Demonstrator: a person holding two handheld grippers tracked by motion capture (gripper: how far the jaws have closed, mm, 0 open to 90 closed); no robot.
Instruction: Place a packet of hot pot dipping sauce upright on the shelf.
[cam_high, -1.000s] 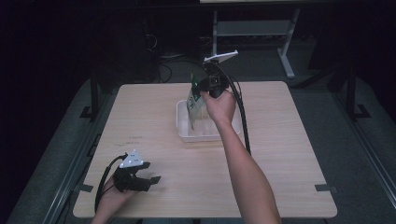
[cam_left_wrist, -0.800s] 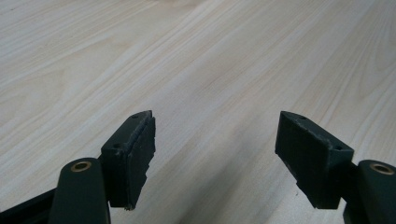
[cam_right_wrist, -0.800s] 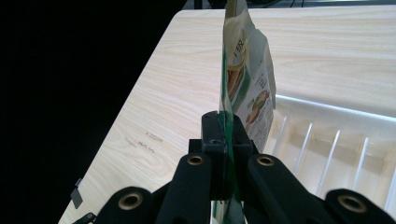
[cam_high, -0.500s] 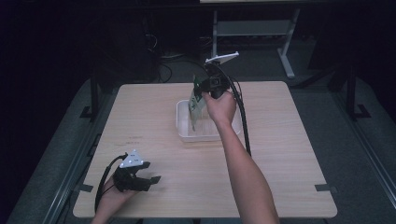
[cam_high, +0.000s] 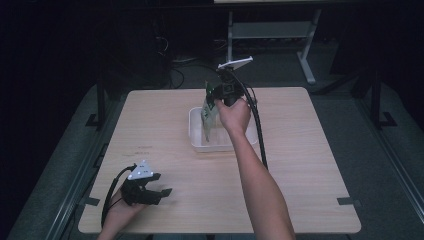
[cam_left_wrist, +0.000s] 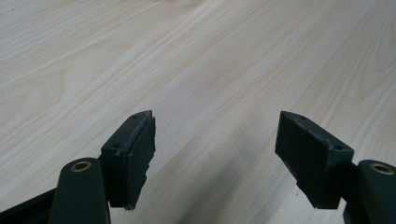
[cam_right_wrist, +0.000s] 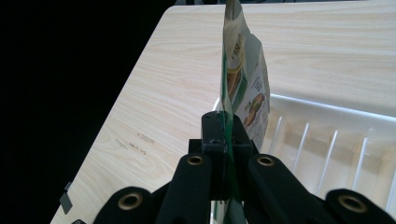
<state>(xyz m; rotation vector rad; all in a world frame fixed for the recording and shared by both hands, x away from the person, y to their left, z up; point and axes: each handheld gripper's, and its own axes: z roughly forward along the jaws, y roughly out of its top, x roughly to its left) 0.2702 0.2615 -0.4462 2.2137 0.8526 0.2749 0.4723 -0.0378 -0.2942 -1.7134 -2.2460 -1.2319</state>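
A green and white printed packet (cam_high: 207, 111) hangs upright over the white slatted tray (cam_high: 196, 135) in the middle of the table. My right gripper (cam_high: 214, 95) is shut on the packet's edge; in the right gripper view the packet (cam_right_wrist: 242, 79) stands up between the closed jaws, with the tray (cam_right_wrist: 336, 140) to the right of it. My left gripper (cam_high: 162, 192) rests near the table's front left corner. It stands open, and its pads (cam_left_wrist: 135, 154) have bare wood between them.
The light wooden table (cam_high: 310, 150) has free room on both sides of the tray. A dark floor and metal frame legs (cam_high: 305, 55) lie beyond the far edge. A black cable (cam_high: 257, 130) trails along the person's right forearm.
The right gripper with the packet has shifted very slightly; the left gripper has stayed still.
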